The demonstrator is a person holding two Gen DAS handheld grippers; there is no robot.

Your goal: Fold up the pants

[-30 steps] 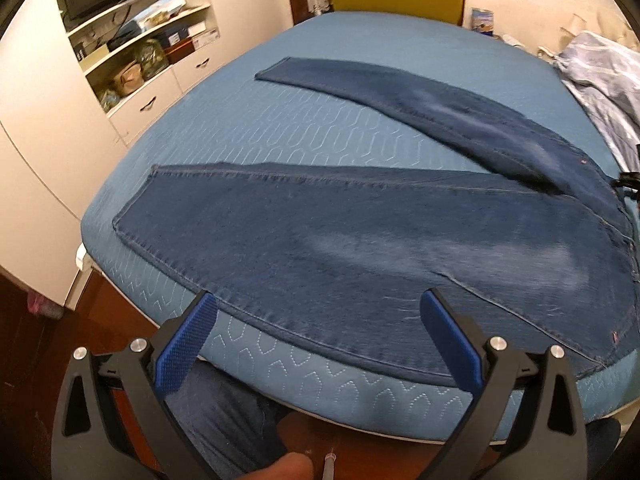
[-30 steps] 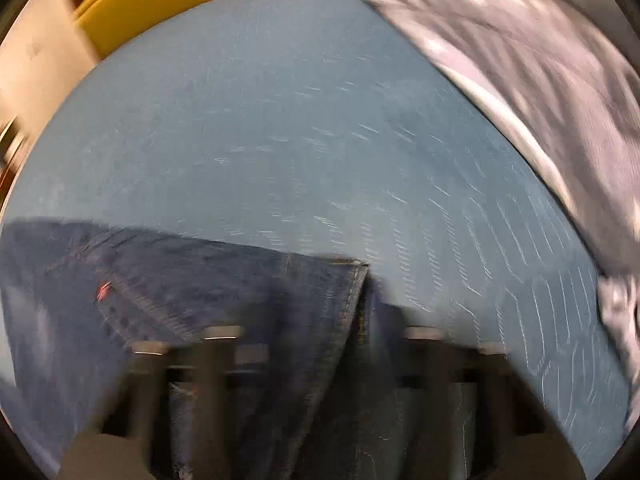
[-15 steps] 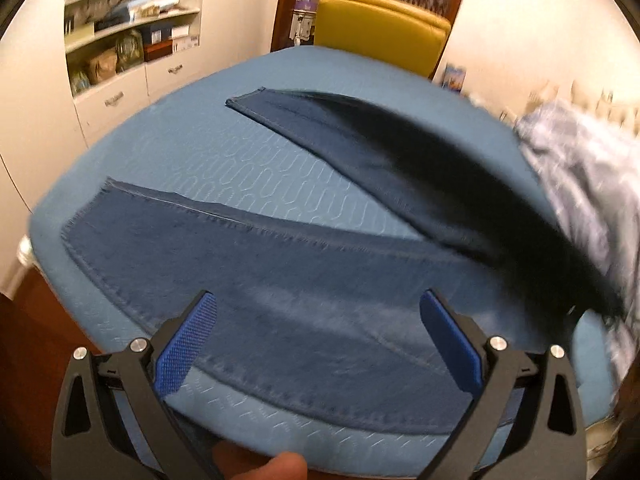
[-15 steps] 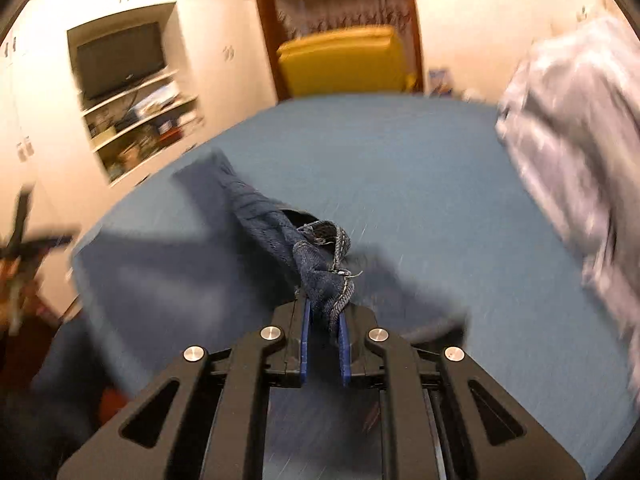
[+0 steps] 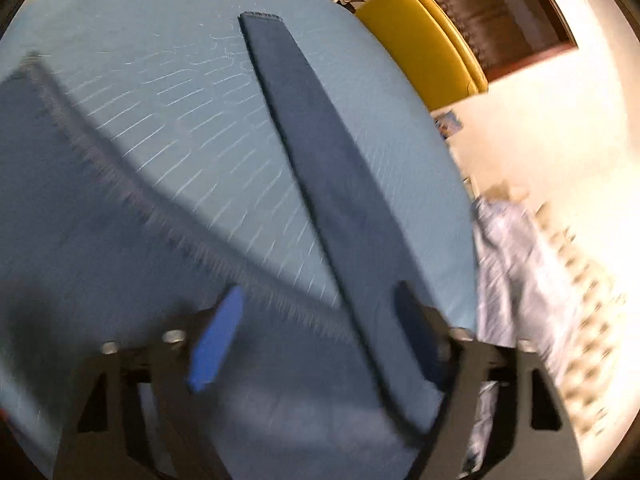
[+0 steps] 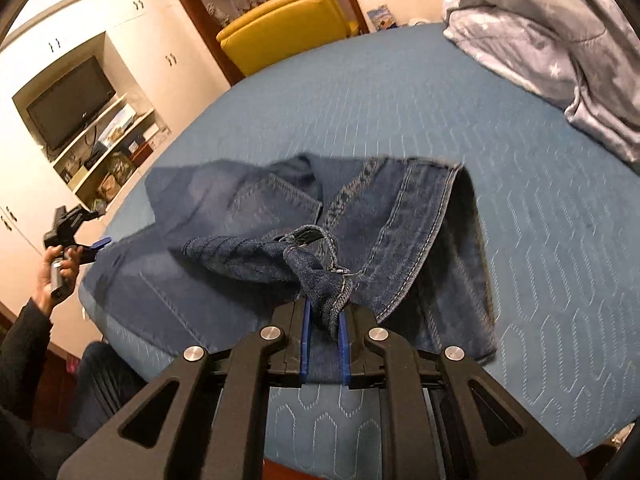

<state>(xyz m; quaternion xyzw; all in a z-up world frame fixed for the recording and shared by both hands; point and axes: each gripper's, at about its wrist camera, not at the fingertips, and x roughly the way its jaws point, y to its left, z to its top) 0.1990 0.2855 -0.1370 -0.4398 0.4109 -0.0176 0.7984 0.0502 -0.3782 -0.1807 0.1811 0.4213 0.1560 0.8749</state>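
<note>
The pants (image 6: 280,216) lay on the bed (image 6: 540,240); the right gripper (image 6: 324,344) pinched their waistband, while the left gripper's (image 5: 316,344) fingers had just been closing, pressing nothing.

Quick headcount from the two wrist views: one pair of jeans (image 6: 280,216), with two legs showing in the left view, one long dark leg (image 5: 320,152) and one wider leg (image 5: 100,240); one back pocket (image 6: 272,200) visible on them; two grippers total, the right gripper (image 6: 324,344) and the left gripper (image 5: 316,344), each with two blue pads; one hand (image 6: 56,268) in sight; one blue quilted bed (image 6: 440,100); one yellow chair (image 6: 284,24); one flat-screen TV (image 6: 72,108); one rumpled grey blanket (image 6: 560,40); the shelves under the TV look like two, though the clutter's too small to count.
</note>
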